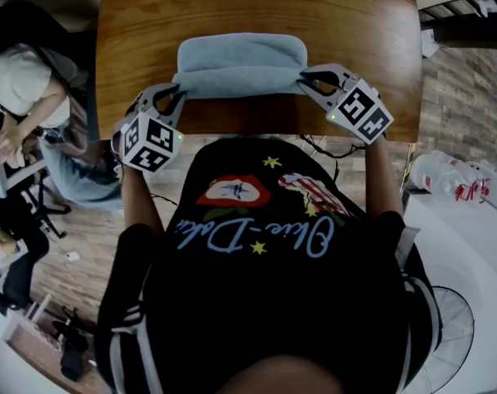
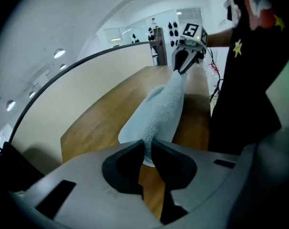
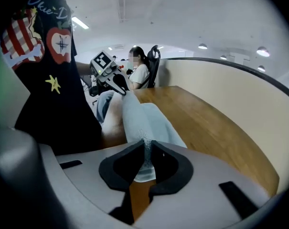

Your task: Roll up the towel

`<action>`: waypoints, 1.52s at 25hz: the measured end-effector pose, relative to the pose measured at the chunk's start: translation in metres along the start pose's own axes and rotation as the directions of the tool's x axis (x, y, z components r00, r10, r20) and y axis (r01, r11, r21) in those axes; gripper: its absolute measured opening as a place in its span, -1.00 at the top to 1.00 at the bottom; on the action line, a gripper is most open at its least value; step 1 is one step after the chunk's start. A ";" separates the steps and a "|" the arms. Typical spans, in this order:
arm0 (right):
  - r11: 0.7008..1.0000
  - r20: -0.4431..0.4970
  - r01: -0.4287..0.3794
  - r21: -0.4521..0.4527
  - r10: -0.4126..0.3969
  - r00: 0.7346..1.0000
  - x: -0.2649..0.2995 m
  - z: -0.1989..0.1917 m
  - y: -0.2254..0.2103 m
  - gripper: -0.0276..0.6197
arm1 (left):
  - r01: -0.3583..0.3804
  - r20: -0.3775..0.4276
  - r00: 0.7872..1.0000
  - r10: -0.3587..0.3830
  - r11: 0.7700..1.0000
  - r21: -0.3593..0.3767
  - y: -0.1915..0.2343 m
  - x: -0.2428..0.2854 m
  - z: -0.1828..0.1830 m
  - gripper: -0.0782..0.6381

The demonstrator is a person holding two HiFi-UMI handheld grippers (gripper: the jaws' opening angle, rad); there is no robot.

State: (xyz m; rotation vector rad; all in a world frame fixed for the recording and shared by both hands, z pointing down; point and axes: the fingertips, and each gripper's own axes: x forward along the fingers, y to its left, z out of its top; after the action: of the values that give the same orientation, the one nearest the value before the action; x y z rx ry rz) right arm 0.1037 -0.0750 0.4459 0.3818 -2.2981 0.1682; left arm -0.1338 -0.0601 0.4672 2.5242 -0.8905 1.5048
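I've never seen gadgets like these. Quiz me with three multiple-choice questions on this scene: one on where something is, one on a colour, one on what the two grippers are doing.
1. Where does the towel lie?
A) on the floor
B) on the wooden table
C) on a chair

2. What colour is the towel?
A) light blue
B) red
C) yellow

3. What are the left gripper and the right gripper doing?
A) both are open, clear of the towel
B) only the left one holds it
C) each is shut on a near corner of the towel

Answers:
1 B: the head view shows it resting on the wood.
2 A: it looks pale blue in all three views.
3 C: each gripper view shows cloth pinched between the jaws.
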 end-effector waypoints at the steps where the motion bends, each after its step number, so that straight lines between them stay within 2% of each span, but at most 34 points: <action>1: 1.000 0.002 0.012 0.001 -0.012 1.000 0.001 0.003 -0.007 0.79 | -0.008 0.000 1.000 0.008 1.000 -0.005 0.006 0.003 0.002 0.64; 7: 0.995 -0.008 0.091 0.034 -0.091 0.996 0.017 0.011 -0.050 0.79 | -0.069 -0.025 0.997 0.070 0.998 0.010 0.042 0.025 0.015 0.64; 15: 0.986 -0.070 0.155 0.069 -0.150 0.986 0.049 0.001 -0.091 0.79 | -0.139 -0.058 0.989 0.134 0.987 -0.082 0.076 0.064 0.016 0.64; 20: 0.981 -0.127 0.194 0.024 -0.190 0.974 0.067 -0.006 -0.107 0.79 | -0.211 -0.050 0.977 0.207 0.973 -0.091 0.091 0.081 0.016 0.64; 25: 0.971 -0.155 0.237 -0.019 -0.237 0.959 0.075 -0.009 -0.116 0.79 | -0.288 -0.056 0.957 0.286 0.957 -0.043 0.103 0.090 0.016 0.64; 27: 0.969 -0.159 0.243 -0.032 -0.245 0.956 0.074 -0.009 -0.118 0.79 | -0.296 -0.055 0.954 0.294 0.953 -0.055 0.103 0.091 0.018 0.64; 30: 0.967 -0.150 0.255 -0.026 -0.256 0.955 0.074 -0.008 -0.121 0.76 | -0.288 -0.038 0.958 0.286 0.951 -0.109 0.107 0.091 0.019 0.64; 32: 0.958 -0.102 0.283 0.039 -0.278 0.955 0.066 -0.004 -0.127 0.68 | -0.285 -0.007 0.958 0.288 0.944 -0.166 0.111 0.087 0.019 0.61; 34: 0.931 0.006 0.315 0.186 -0.321 0.947 0.051 0.007 -0.136 0.66 | -0.305 0.029 0.947 0.321 0.922 -0.237 0.119 0.075 0.020 0.50; 36: 0.880 0.119 0.331 0.340 -0.389 0.914 0.027 0.021 -0.144 0.66 | -0.350 0.068 0.920 0.386 0.886 -0.305 0.129 0.056 0.026 0.50; 38: 0.836 0.199 0.336 0.433 -0.452 0.869 0.002 0.034 -0.146 0.67 | -0.385 0.115 0.884 0.453 0.846 -0.369 0.137 0.034 0.037 0.50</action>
State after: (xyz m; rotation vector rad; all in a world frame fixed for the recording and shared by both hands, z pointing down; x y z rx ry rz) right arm 0.1259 -0.2216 0.4246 1.1540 -2.4060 0.3767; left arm -0.1629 -0.2014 0.4449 2.3444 -1.6694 1.0586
